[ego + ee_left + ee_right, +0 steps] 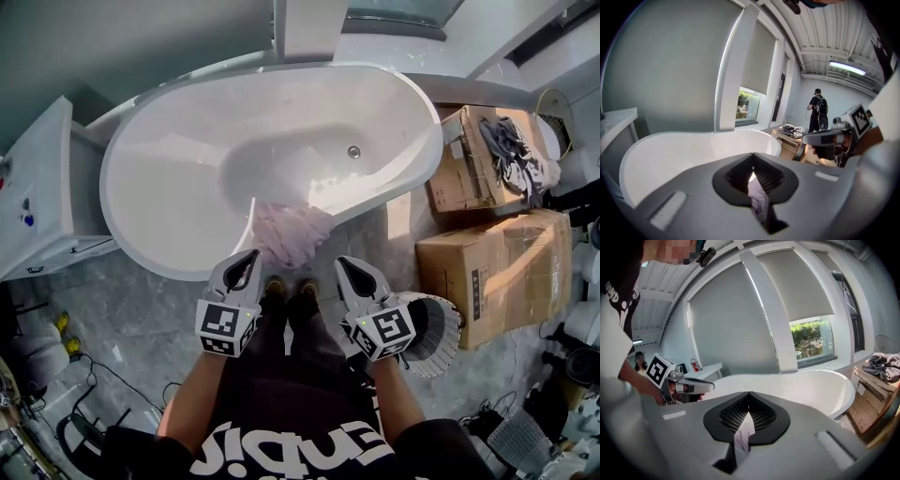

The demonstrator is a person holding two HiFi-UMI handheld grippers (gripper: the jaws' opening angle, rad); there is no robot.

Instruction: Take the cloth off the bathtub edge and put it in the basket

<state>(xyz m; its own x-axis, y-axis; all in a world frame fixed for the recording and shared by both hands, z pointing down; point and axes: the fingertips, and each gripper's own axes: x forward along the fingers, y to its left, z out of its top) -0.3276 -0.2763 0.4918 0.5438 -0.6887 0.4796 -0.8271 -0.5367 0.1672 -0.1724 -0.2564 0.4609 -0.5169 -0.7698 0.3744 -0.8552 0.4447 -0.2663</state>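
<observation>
The cloth (292,234) lies draped over the near edge of the tub (187,178), so I judge it will not slip. The left gripper (247,264) and right gripper (347,270) hover just before it, fingers clenched on nothing, probably lined up to take it. The basket (439,337) stands on the floor at the right.

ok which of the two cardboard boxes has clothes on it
The farther box, next to the bathtub's end: grey clothes lie heaped on top. The nearer box, by the basket, has a bare top.
</observation>
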